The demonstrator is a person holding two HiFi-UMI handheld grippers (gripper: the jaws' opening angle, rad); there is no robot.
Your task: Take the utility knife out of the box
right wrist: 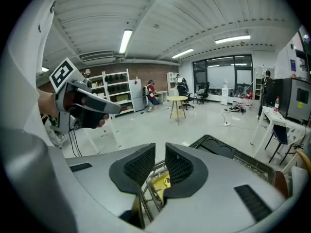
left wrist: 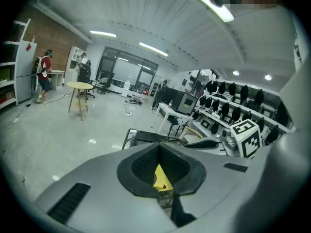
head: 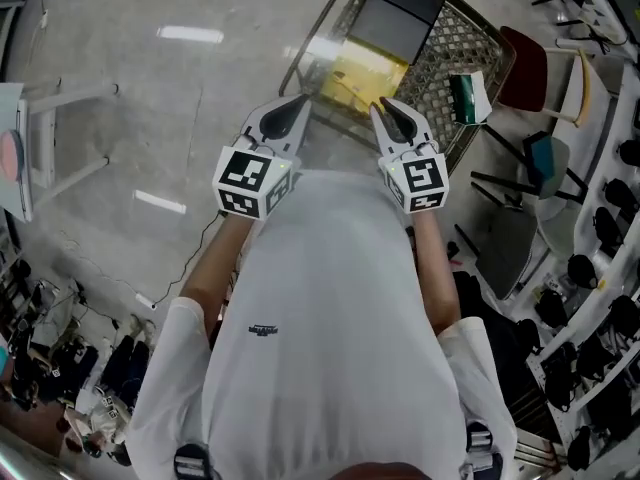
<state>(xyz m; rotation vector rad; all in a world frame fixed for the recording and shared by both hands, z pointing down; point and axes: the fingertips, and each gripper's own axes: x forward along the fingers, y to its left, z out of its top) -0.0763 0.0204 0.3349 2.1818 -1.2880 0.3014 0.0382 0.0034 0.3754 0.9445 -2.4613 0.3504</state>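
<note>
Box (head: pixel 362 76) just ahead of right hand-held gripper (head: pixel 386 108)

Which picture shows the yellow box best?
The head view: the yellow box lies open to sight inside the wire mesh basket. The left gripper view shows only a sliver of the box between its jaws; the right gripper view shows a small bit behind wire bars.

A wire cart (head: pixel 455 43) on the floor (head: pixel 140 98) holds a yellow box (head: pixel 362 74).
</note>
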